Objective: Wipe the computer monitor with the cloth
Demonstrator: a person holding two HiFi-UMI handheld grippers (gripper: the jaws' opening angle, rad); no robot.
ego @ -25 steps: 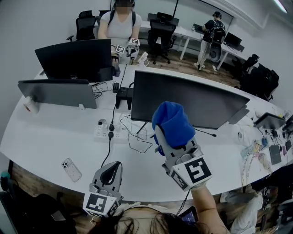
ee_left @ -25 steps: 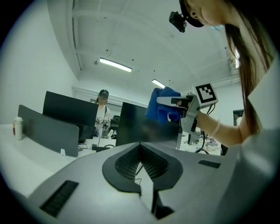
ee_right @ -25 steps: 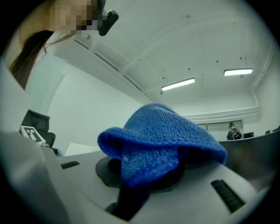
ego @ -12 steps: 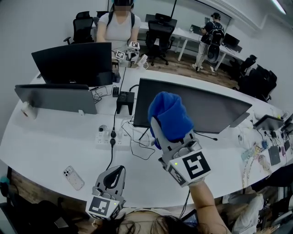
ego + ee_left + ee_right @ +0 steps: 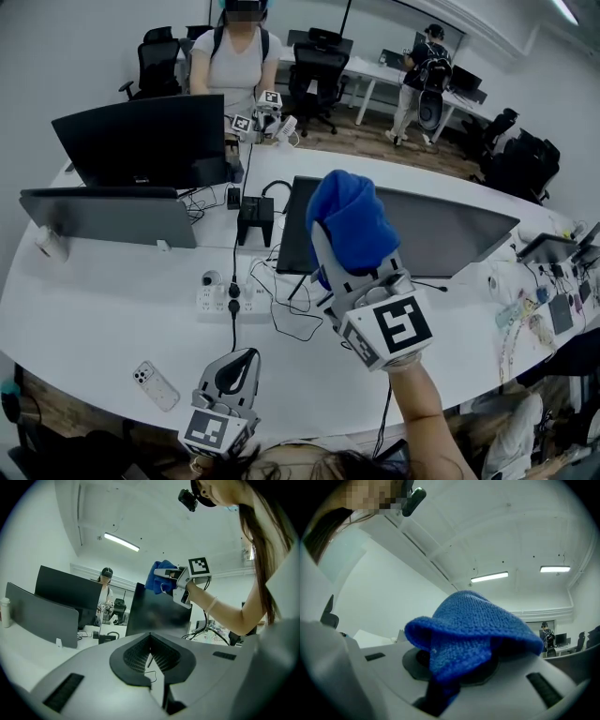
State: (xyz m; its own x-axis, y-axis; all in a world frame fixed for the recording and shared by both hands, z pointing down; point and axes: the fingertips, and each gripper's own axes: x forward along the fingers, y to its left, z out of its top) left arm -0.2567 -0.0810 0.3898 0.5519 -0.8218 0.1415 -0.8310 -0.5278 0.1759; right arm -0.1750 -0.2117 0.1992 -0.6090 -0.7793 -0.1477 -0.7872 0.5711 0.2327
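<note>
Draping the right gripper's (image 5: 356, 270) clamped jaws, the cloth (image 5: 352, 220) hovers by the monitor (image 5: 441, 234).

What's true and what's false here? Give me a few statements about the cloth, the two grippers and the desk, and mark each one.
1. The right gripper is shut on a blue cloth. True.
2. The left gripper grips the phone. False: its jaws are together on nothing, and the phone lies apart from it on the table.
3. The monitor behind the cloth shows a bright picture. False: its screen is dark.
4. A white power strip lies on the table. True.
</note>
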